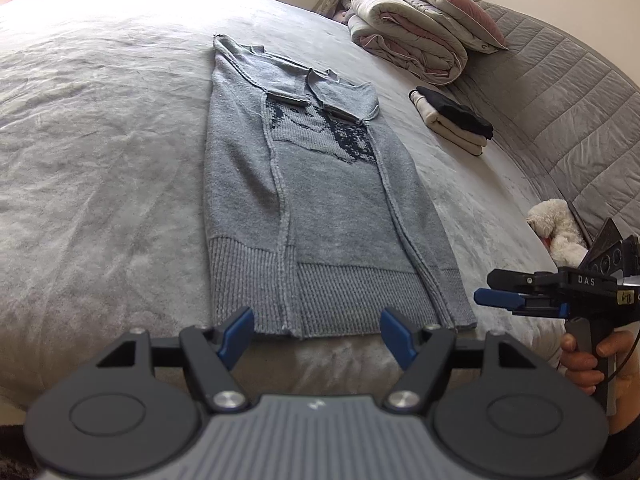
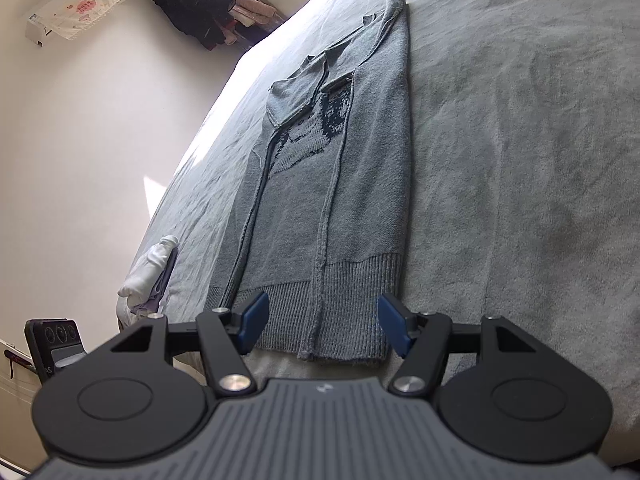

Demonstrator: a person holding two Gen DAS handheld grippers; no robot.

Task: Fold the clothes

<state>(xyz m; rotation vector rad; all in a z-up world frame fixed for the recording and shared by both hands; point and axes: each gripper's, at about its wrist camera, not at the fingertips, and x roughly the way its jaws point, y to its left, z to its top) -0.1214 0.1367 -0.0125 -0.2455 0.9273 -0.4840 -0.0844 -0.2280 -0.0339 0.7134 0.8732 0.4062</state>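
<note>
We have the grey sweater [image 1: 320, 208] lying flat mid-frame on the bed [image 1: 100, 160], its sides already folded in. The left gripper [image 1: 318, 334] and right gripper [image 2: 320, 326] hover at the ribbed hem [image 1: 340, 300], jaws apart and empty. Next, we judge, pinch both hem corners evenly and lift together.

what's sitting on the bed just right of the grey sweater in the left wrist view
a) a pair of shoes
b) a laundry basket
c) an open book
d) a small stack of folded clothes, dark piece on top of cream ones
d: beside the grey sweater, which lies flat on the bed with both sleeves folded in, sits a small stack of folded clothes, a dark garment lying on cream ones.
</note>
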